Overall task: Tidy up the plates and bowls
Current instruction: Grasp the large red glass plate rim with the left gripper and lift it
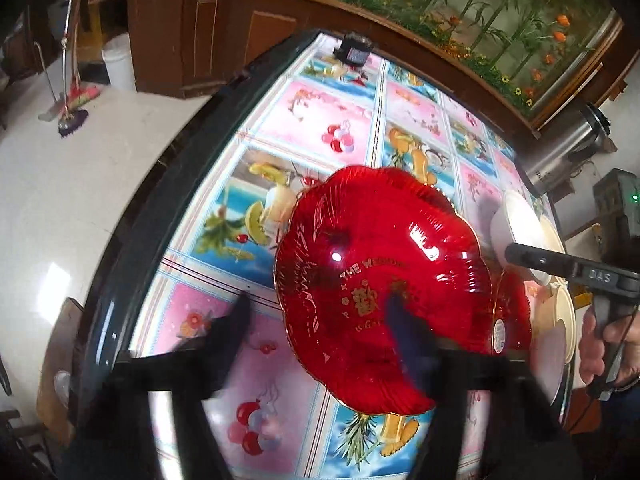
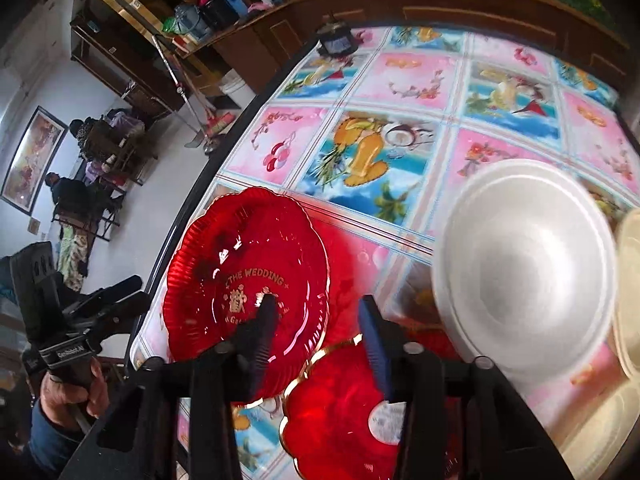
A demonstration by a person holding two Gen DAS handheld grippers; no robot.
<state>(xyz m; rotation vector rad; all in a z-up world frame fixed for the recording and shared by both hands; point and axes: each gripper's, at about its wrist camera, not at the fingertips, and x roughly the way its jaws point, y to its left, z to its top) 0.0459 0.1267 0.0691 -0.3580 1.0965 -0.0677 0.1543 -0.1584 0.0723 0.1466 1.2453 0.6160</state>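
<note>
A large red glass plate (image 1: 380,280) with gold lettering lies on the table's patterned cloth; it also shows in the right wrist view (image 2: 244,280). My left gripper (image 1: 320,308) is open above its near-left rim, one finger over the cloth, one over the plate. A smaller red plate (image 2: 340,408) lies beside it, seen too in the left wrist view (image 1: 514,312). My right gripper (image 2: 316,316) is open above the gap between the two red plates. A white bowl (image 2: 524,268) lies upside down to its right. A cream dish (image 2: 630,292) sits at the right edge.
The table (image 1: 132,240) has a dark rim close to the left. A small black device (image 2: 336,40) stands at its far edge. A steel flask (image 1: 568,148) stands off the far right. Wooden cabinets line the back wall.
</note>
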